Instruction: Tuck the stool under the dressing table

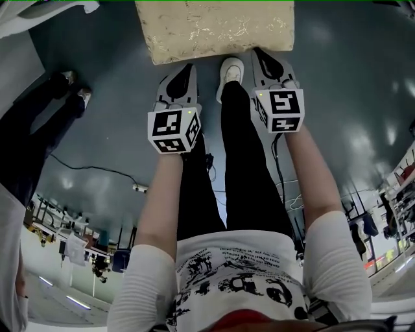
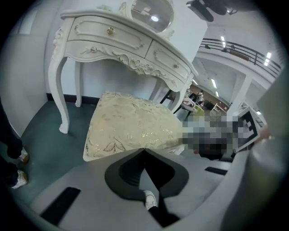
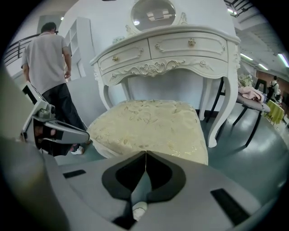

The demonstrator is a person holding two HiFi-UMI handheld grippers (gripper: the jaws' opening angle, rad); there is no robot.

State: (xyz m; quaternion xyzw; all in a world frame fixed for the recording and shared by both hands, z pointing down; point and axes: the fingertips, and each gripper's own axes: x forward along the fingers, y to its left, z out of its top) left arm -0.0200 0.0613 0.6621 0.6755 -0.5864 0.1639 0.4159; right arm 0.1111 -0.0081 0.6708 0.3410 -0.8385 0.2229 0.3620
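Note:
The stool, with a cream embroidered cushion [image 1: 214, 29], stands on the dark floor just ahead of my feet. In the gripper views the cushion [image 2: 131, 126] [image 3: 149, 124] sits in front of the white carved dressing table [image 2: 113, 40] [image 3: 171, 49], its far edge about level with the table's front legs. My left gripper [image 1: 189, 66] [image 2: 143, 149] is shut and empty, its tips at the cushion's near edge. My right gripper [image 1: 258, 52] [image 3: 145, 152] is shut too, at the same edge further right. Whether either one touches the cushion I cannot tell.
A person in dark trousers [image 1: 39, 123] stands at my left, also in the right gripper view [image 3: 47, 63]. A cable [image 1: 91, 168] lies on the floor behind me. A dark-legged bench with pink cloth [image 3: 253, 94] stands right of the table. An oval mirror [image 2: 151, 13] tops the table.

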